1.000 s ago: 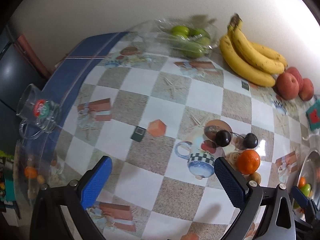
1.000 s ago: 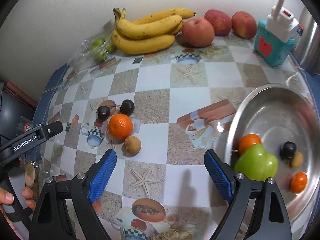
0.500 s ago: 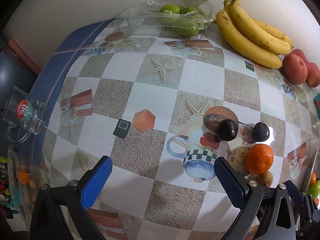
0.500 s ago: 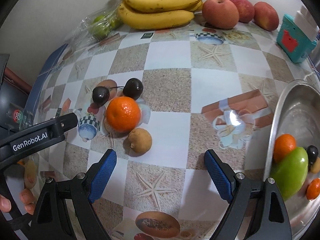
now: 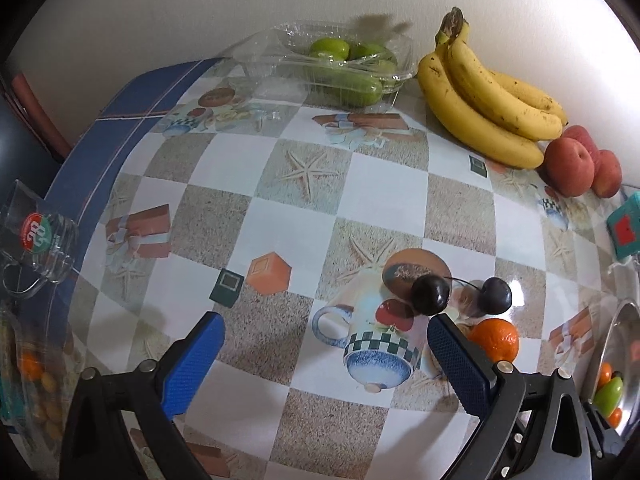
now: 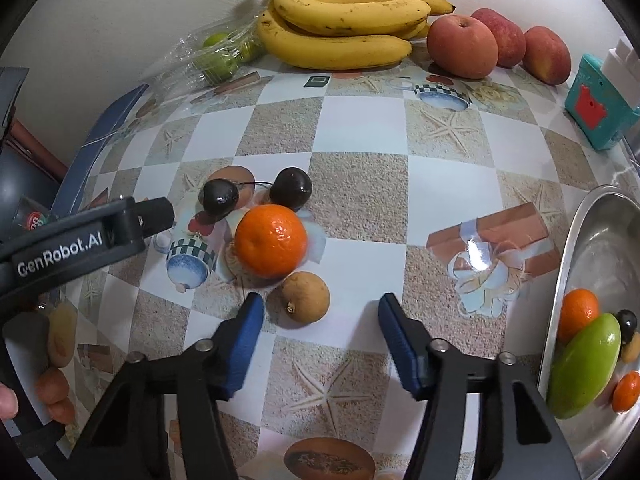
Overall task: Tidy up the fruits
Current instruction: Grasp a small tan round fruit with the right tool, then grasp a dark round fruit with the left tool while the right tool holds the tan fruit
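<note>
Tabletop (image 6: 360, 128) with a checked cloth; metal bowl (image 6: 600, 240) at the right edge already holds a green fruit, small oranges and a dark cherry. Bananas (image 6: 344, 28) and apples (image 6: 464, 46) sit at the back wall.

Loose cluster mid-table: orange (image 6: 271, 240), two cherries (image 6: 256, 192) joined by stems behind it, small brown fruit (image 6: 306, 297) in front, touching or nearly touching the orange.

Right tongs (image 6: 320, 332): jaws closing, nothing pinched yet. The brown fruit lies just ahead of the tips, toward the left finger, not squarely between them.

Left tongs (image 5: 320, 344): spread, empty, over bare cloth left of the cluster.

Risks, my read:
- Fruit is off-centre, so the left finger may hit first and roll it away or into the orange.
- Closing before the tips reach around it pinches air or clips its top.
- Round, smooth skin: could squirt out of a shallow grip.
</note>
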Motion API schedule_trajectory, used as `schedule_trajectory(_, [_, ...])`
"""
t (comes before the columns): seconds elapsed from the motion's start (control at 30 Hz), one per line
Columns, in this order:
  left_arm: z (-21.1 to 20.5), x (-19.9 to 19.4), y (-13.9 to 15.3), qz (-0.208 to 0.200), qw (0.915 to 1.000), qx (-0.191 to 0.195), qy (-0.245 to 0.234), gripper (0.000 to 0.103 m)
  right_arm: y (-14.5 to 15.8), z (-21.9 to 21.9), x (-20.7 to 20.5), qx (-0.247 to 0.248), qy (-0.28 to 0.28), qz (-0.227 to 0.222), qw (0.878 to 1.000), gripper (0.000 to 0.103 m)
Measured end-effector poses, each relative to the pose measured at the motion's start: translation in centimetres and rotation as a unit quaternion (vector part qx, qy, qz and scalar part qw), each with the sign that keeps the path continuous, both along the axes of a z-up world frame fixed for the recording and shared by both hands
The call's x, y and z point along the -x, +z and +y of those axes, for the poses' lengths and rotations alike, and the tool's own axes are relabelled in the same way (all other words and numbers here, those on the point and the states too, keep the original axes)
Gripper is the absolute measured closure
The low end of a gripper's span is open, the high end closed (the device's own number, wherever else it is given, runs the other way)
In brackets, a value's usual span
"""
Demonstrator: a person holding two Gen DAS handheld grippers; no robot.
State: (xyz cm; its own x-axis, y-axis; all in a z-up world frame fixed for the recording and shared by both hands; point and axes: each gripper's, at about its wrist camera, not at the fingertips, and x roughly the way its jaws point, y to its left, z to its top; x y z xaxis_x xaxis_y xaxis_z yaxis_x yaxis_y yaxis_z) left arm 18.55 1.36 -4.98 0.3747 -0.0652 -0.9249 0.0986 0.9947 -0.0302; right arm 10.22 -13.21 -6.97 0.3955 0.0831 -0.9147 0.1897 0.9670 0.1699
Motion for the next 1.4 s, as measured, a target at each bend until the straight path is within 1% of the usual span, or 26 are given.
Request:
schedule_trajectory(0.17, [-0.2,0.0,0.4,-0.014,0.9999,0.0,-0.006,0.003,0.1,-0.4,0.1,-0.011,-0.011,-0.005,1.0,0.057])
schedule_trajectory(0.23, [-0.3,0.0,0.6,-0.017,0.9998,0.001,-0.008,0.003,0.2,-0.6,0.2,-0.022,-0.012,-0.009,1.0,0.065])
schedule_trajectory(0.3, [-0.5,0.0,0.6,-0.02,0.9997,0.002,-0.011,0.003,0.2,-0.5,0.2,-0.025,-0.012,-0.011,1.0,0.068])
schedule_trajectory(0.33, [-0.5,0.0,0.7,-0.021,0.9997,0.003,-0.012,0.003,0.2,-0.5,0.2,-0.027,-0.01,-0.013,1.0,0.072])
schedule_trajectory(0.4, [-0.6,0.0,0.6,-0.02,0.9997,0.006,-0.012,0.003,0.3,-0.4,0.2,-0.03,-0.009,-0.016,0.999,0.077])
schedule_trajectory(0.5, [-0.8,-0.2,0.5,-0.02,0.9997,0.011,-0.012,0.004,0.6,-0.5,0.4,-0.036,-0.009,-0.029,0.999,0.077])
schedule_trajectory(0.57, [-1.1,-0.2,0.3,-0.02,0.9996,0.014,-0.014,0.012,0.9,-0.9,0.6,-0.036,-0.012,-0.034,0.999,0.077])
schedule_trajectory(0.7, [-1.7,-0.3,-0.1,-0.018,0.9994,0.02,-0.02,0.016,1.7,-2.7,1.1,-0.041,-0.037,-0.045,0.997,0.077])
schedule_trajectory(0.77, [-1.9,-0.4,0.0,-0.022,0.9991,0.028,-0.024,0.023,2.0,-3.4,1.3,-0.043,-0.047,-0.048,0.997,0.077])
schedule_trajectory(0.9, [-2.5,-0.4,-0.2,-0.022,0.9977,0.054,-0.035,0.034,2.5,-4.4,1.6,-0.046,-0.059,-0.054,0.996,0.077])
schedule_trajectory(0.93, [-2.7,-0.4,-0.3,-0.021,0.9974,0.058,-0.038,0.039,2.6,-4.5,1.6,-0.046,-0.06,-0.055,0.996,0.077])
schedule_trajectory(1.0, [-3.0,-0.4,-0.5,-0.019,0.9972,0.058,-0.042,0.044,2.8,-4.6,1.7,-0.047,-0.061,-0.056,0.995,0.077])
schedule_trajectory(1.03, [-3.1,-0.4,-0.6,-0.02,0.9971,0.059,-0.044,0.052,2.8,-4.7,1.7,-0.047,-0.061,-0.056,0.995,0.077])
schedule_trajectory(1.07, [-3.3,-0.4,-0.8,-0.02,0.9969,0.06,-0.046,0.056,2.9,-4.7,1.7,-0.047,-0.061,-0.057,0.995,0.077])
schedule_trajectory(1.13, [-3.6,-0.4,-0.9,-0.018,0.9967,0.063,-0.048,0.057,3.0,-4.7,1.8,-0.047,-0.06,-0.057,0.995,0.077])
schedule_trajectory(1.23, [-3.9,-0.4,-1.1,-0.017,0.9964,0.066,-0.05,0.062,2.9,-4.7,1.8,-0.049,-0.059,-0.057,0.995,0.077])
schedule_trajectory(1.4, [-4.3,-0.5,-1.5,-0.013,0.9963,0.066,-0.053,0.068,2.8,-4.7,1.7,-0.05,-0.06,-0.055,0.995,0.077])
